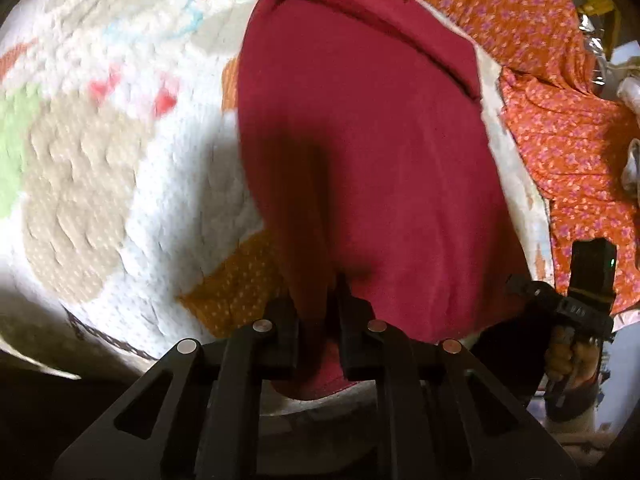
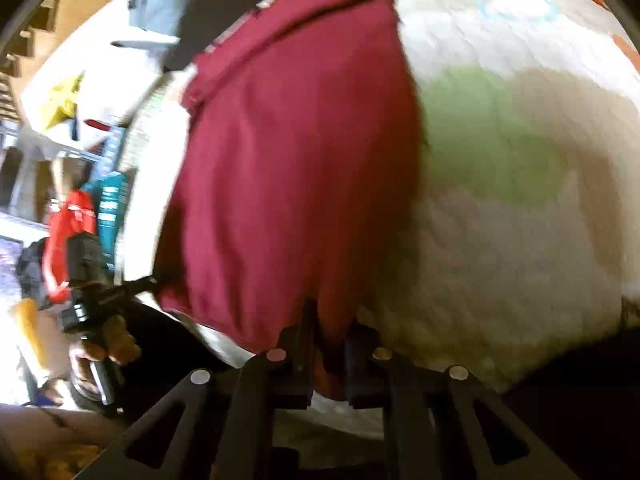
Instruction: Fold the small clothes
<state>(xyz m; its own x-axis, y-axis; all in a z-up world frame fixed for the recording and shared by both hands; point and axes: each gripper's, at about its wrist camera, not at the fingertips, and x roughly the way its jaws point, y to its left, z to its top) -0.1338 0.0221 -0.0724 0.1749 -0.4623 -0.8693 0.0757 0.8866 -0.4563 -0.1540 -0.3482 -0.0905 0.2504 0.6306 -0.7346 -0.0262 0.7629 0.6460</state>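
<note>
A dark red garment (image 1: 360, 132) lies stretched over a white patterned quilt (image 1: 120, 120). My left gripper (image 1: 320, 312) is shut on the garment's near edge at one corner. My right gripper (image 2: 330, 332) is shut on the same near edge at the other corner; the garment (image 2: 296, 152) runs away from it. Each gripper shows in the other's view: the right one (image 1: 576, 312) at the garment's right edge, the left one (image 2: 100, 300) at its left edge. Both views are blurred by motion.
An orange flowered cloth (image 1: 560, 120) lies bunched to the right of the quilt. Off the quilt's left side in the right wrist view stand a red bag (image 2: 68, 240), teal boxes (image 2: 112, 196) and shelves with clutter. The quilt's (image 2: 500, 200) near edge drops off just below the grippers.
</note>
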